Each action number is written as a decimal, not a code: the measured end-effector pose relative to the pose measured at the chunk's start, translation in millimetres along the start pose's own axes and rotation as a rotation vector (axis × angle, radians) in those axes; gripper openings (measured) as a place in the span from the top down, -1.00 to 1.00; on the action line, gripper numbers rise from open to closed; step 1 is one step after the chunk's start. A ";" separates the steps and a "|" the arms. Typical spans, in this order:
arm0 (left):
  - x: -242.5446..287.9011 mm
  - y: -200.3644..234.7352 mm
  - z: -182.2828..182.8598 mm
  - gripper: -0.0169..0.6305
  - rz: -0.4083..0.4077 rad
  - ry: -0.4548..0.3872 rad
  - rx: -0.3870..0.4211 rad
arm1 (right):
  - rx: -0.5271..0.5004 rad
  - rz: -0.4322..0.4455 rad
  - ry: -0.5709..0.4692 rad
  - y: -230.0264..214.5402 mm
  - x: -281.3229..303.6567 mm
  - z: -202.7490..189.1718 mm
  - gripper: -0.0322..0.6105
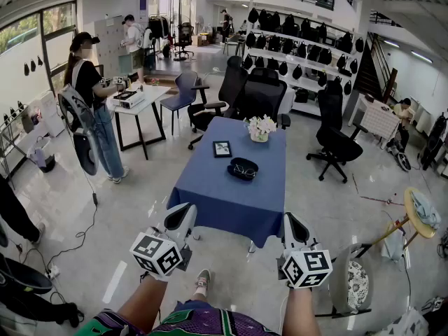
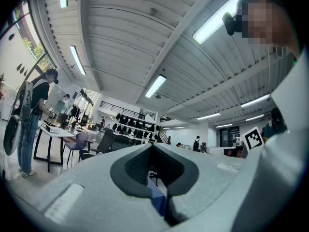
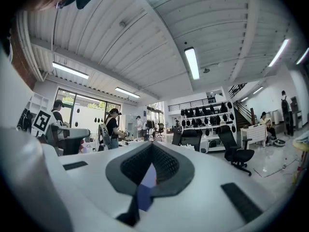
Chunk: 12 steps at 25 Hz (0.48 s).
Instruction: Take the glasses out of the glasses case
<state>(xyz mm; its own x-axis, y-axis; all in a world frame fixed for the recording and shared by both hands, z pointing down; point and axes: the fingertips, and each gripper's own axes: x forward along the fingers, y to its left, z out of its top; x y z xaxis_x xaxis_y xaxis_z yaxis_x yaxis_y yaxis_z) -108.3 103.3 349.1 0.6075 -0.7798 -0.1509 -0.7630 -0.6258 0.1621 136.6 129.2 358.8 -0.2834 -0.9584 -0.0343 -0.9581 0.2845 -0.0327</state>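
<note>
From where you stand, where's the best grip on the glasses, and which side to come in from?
Probably the bridge, coming straight down from above. The glasses lie flat in the open case on the table, and the case wall rings them, so a side approach looks blocked. Finer detail is too small to tell.

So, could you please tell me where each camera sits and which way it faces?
Head view: on the person's head, looking forward and down at the blue table and glasses case; both forearms, left gripper and right gripper show.
Left gripper view: on the left gripper, tilted up along its shut jaws toward the ceiling; the other gripper's marker cube shows at right.
Right gripper view: on the right gripper, tilted up along shut jaws.
Shared: both gripper views show the shelf rack.
</note>
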 end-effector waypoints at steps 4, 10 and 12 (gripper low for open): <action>0.0 -2.4 -1.5 0.90 -0.001 -0.001 0.002 | 0.000 0.004 -0.001 -0.1 -1.5 -1.9 0.90; -1.1 -3.6 -1.0 0.90 0.010 0.004 0.014 | 0.005 0.010 -0.004 -0.8 -3.0 -0.3 0.90; -1.5 -3.4 -1.8 0.90 0.015 0.003 0.020 | 0.003 0.009 -0.007 -1.3 -4.0 -0.6 0.90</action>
<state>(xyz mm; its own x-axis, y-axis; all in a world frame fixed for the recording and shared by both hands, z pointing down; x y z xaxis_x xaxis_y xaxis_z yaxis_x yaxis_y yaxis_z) -106.2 106.5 350.5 0.5969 -0.7890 -0.1454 -0.7762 -0.6138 0.1443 138.9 132.6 359.6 -0.2918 -0.9556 -0.0414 -0.9554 0.2932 -0.0351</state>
